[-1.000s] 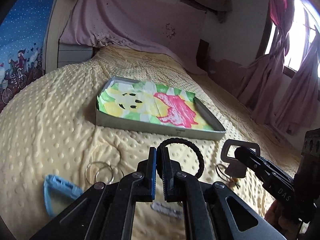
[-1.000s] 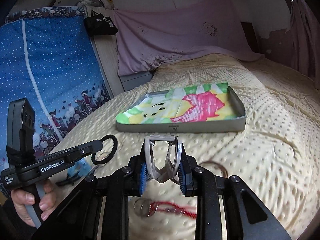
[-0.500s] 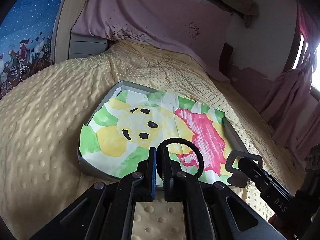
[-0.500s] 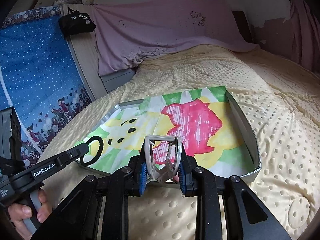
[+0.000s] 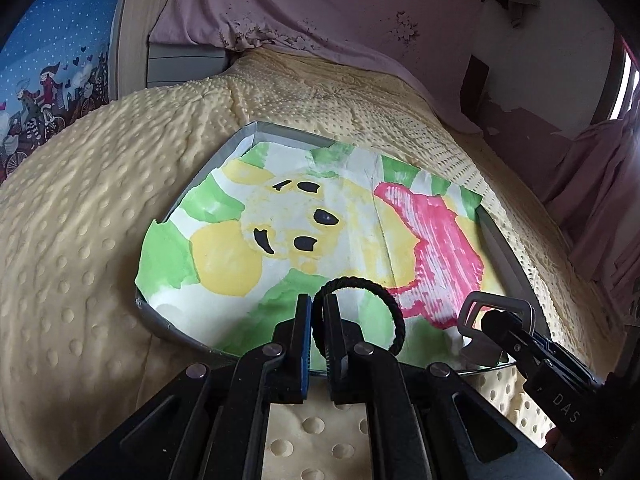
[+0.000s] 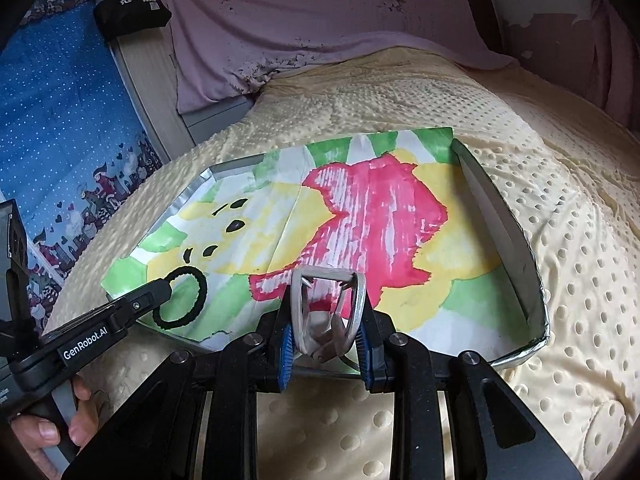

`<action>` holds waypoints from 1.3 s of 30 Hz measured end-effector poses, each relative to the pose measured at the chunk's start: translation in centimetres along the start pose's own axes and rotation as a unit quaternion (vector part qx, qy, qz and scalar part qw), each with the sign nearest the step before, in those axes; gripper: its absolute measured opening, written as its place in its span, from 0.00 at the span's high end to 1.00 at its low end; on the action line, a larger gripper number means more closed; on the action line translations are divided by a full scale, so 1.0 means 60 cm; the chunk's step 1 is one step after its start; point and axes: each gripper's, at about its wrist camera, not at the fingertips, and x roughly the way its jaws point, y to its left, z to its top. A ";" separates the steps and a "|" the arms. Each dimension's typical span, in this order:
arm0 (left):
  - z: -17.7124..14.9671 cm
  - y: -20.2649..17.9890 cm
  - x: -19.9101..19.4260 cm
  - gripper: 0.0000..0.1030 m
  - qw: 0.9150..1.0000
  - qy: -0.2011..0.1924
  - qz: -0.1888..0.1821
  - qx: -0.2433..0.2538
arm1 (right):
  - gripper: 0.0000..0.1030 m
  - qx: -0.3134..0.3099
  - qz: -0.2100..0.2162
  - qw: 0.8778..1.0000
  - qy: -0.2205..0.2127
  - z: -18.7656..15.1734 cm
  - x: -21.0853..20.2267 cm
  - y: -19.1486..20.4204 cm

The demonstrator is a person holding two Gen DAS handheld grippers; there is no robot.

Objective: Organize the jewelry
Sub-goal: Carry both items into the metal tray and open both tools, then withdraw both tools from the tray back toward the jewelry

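A shallow grey tray (image 5: 240, 136) lined with a green, yellow and pink painted paper lies on the yellow bedspread; it also shows in the right wrist view (image 6: 500, 216). My left gripper (image 5: 317, 312) is shut on a black hair tie (image 5: 394, 312) and holds it over the tray's near edge; the hair tie shows in the right wrist view too (image 6: 200, 294). My right gripper (image 6: 326, 316) is shut on a grey hair claw clip (image 6: 328, 304), held over the tray's near edge to the right of the left gripper; the clip also shows in the left wrist view (image 5: 480, 306).
The dotted yellow bedspread (image 5: 80, 216) surrounds the tray. A pink sheet (image 6: 320, 20) hangs behind the bed. A blue patterned panel (image 6: 60, 120) stands at the left. Pink curtains (image 5: 600, 184) hang at the right.
Both grippers have moved forward from the loose items on the bedspread to over the tray's near edge, each still holding its item.
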 end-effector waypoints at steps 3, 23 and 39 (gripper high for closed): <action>0.001 0.004 -0.002 0.93 1.000 -0.001 -0.001 -0.006 | 0.64 -0.001 -0.013 1.000 -0.003 -0.002 -0.006 -0.001; -0.032 -0.004 -0.124 0.11 0.995 -0.093 0.028 -0.016 | 0.20 0.007 -0.008 0.996 -0.094 -0.042 -0.148 -0.029; -0.157 0.009 -0.293 0.00 0.981 -0.192 0.029 0.021 | 0.01 -0.017 0.017 0.977 -0.210 -0.151 -0.331 -0.004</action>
